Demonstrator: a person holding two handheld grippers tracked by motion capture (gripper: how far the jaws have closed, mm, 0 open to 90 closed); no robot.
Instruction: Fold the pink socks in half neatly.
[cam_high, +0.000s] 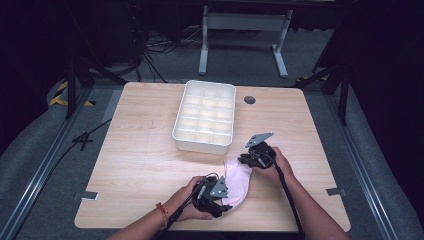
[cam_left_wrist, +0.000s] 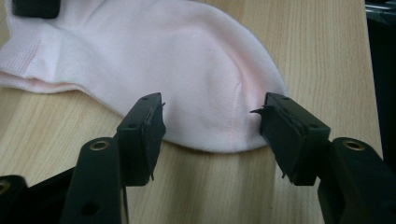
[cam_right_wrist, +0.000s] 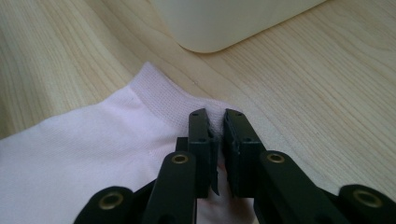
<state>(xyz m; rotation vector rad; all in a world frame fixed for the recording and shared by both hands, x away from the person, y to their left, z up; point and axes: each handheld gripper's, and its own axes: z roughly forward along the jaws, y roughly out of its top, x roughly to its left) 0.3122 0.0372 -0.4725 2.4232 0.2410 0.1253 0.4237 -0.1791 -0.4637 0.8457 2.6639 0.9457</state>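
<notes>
A pale pink sock (cam_high: 237, 182) lies flat on the wooden table near its front edge. My left gripper (cam_high: 220, 197) is at the sock's toe end, open. In the left gripper view the rounded toe of the sock (cam_left_wrist: 196, 74) lies between and just beyond the spread jaws of the left gripper (cam_left_wrist: 210, 119). My right gripper (cam_high: 250, 159) is at the cuff end. In the right gripper view the right gripper (cam_right_wrist: 215, 122) is shut on the ribbed cuff of the sock (cam_right_wrist: 93, 154), with fabric pinched between the jaws.
A white divided organiser tray (cam_high: 205, 115) stands at the table's middle back; its corner (cam_right_wrist: 224, 23) shows just beyond the cuff. A round grommet hole (cam_high: 249, 99) lies to its right. Bare wood (cam_high: 135, 150) spreads to the left.
</notes>
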